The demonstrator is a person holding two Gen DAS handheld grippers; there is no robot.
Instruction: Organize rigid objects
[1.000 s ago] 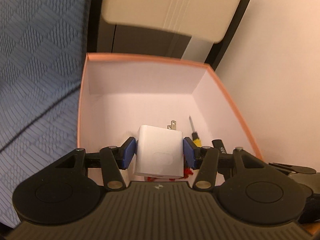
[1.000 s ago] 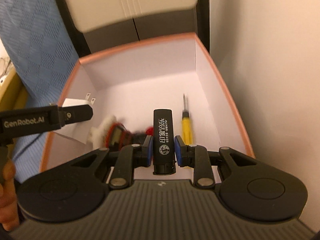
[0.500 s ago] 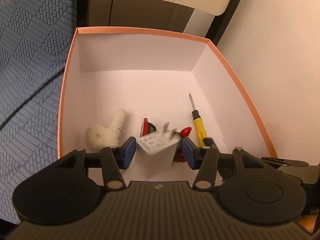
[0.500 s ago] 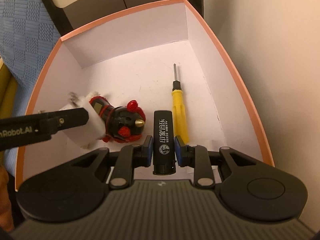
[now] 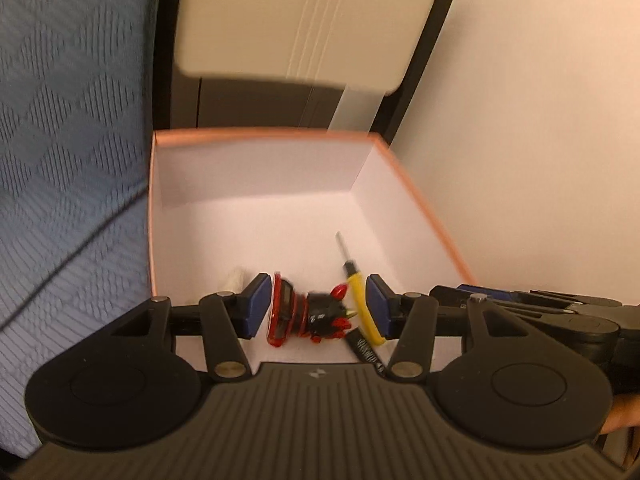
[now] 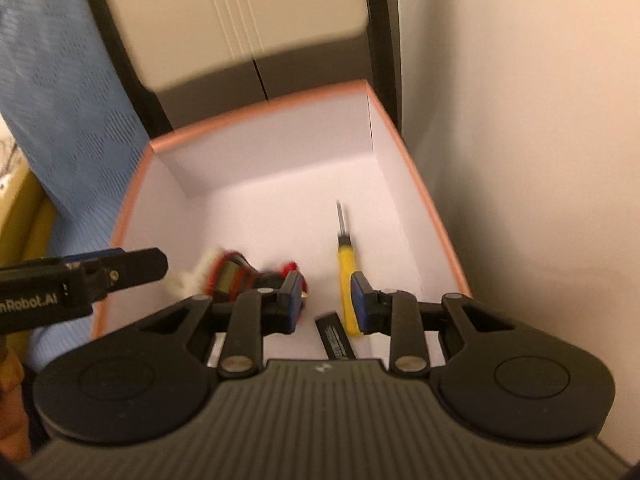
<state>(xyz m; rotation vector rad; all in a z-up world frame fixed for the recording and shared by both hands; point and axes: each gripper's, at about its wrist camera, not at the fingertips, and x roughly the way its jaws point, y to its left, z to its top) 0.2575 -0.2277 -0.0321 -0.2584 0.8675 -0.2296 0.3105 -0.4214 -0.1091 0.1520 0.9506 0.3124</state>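
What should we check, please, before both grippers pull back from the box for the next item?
1. Left gripper open, nothing held: ok.
2. Right gripper open, nothing held: ok.
3. Black stick lying in the box: ok.
4. Screwdriver flat on the box floor: ok.
5. Red toy below the left gripper, touching its fingers or not: cannot tell.
6. White charger in the box: cannot tell, hidden or blurred.

Yellow screwdriver (image 6: 345,276), orange-rimmed box (image 6: 256,112)
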